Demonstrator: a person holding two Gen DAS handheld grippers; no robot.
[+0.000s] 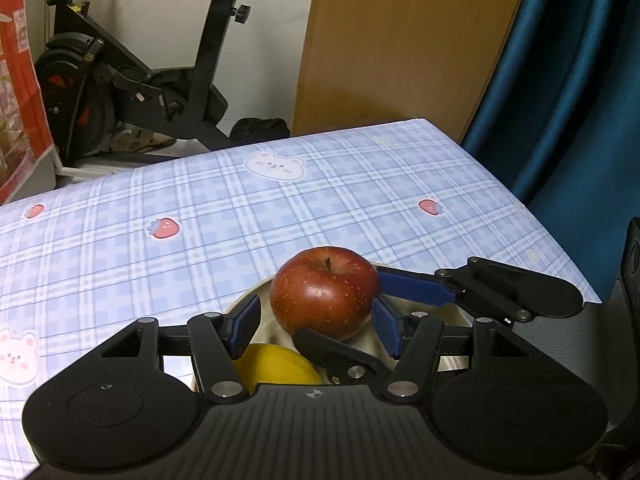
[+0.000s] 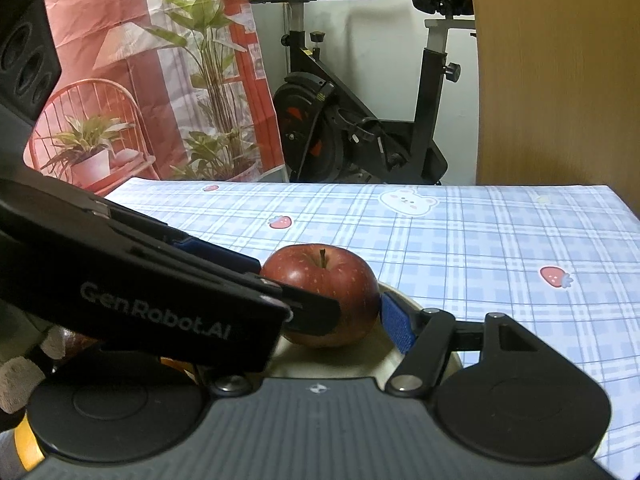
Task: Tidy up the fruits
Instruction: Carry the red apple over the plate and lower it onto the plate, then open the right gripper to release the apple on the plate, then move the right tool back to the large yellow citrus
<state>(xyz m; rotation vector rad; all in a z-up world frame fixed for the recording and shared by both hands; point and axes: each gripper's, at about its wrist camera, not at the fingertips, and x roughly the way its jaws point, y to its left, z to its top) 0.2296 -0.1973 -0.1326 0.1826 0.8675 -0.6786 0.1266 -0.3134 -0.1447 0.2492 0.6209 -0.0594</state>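
- Apple [image 1: 324, 292], red, stem up, was in a cream bowl [image 1: 272, 334] at the near edge of the table, on the blue checked tablecloth [image 1: 280, 208] with bear and strawberry prints.
- Lemon [image 1: 276, 364] lay in the same bowl, in front of the apple and lower, partly hidden by the left gripper's linkage.
- Left gripper [image 1: 316, 302] pointed down at the bowl with its jaws about half apart and the apple between them.
- Its left pad [image 1: 244, 328] showed a sliver of bowl between pad and fruit. The other pad sat at the apple's edge. Could not tell whether it was squeezing.
- Right gripper [image 2: 318, 304] came in across the left one, also straddling the apple.
- Its blue right pad [image 2: 394, 328] met the apple's side. Its other finger was hidden behind the left gripper in the right wrist view. The left wrist view showed it low against the apple's front.
- Could not tell a firm grasp there either.
- An exercise bike [image 2: 360, 120] stood behind the table, against the wall.
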